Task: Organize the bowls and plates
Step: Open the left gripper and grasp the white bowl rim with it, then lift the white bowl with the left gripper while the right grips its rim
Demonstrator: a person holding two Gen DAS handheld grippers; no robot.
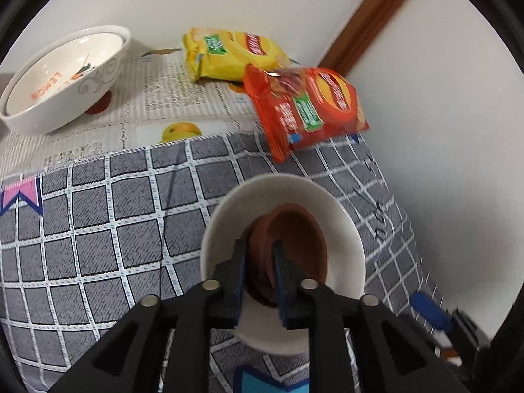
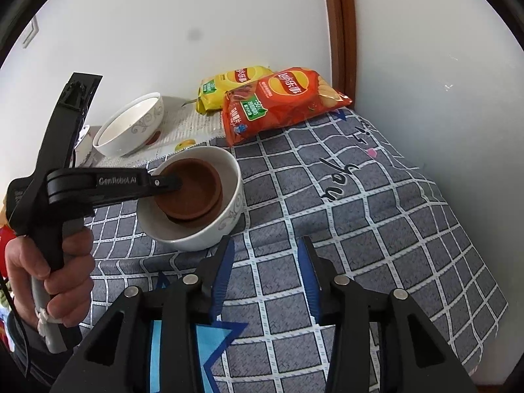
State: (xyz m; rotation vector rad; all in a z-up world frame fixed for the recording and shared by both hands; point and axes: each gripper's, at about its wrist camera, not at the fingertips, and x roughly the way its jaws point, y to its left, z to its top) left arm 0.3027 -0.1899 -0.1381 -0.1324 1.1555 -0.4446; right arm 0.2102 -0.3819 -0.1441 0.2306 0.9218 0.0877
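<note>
A white bowl (image 1: 348, 229) (image 2: 234, 193) stands on the grey checked cloth, with two brown shallow dishes (image 1: 294, 239) (image 2: 193, 193) stacked inside it. My left gripper (image 1: 259, 255) (image 2: 173, 183) reaches down into this bowl. Its jaws straddle the near rim of the brown dishes with a small gap, so it is open. My right gripper (image 2: 267, 249) hovers open over the cloth just in front of the bowl, with nothing between its fingers. A second white bowl (image 1: 65, 75) (image 2: 131, 124) with grey swirls sits at the far left on a printed cloth.
A yellow chip bag (image 1: 229, 52) (image 2: 229, 88) and a red chip bag (image 1: 311, 104) (image 2: 278, 101) lie at the back near the wall. The table's right edge runs along the white wall. A hand (image 2: 62, 268) holds the left gripper's handle.
</note>
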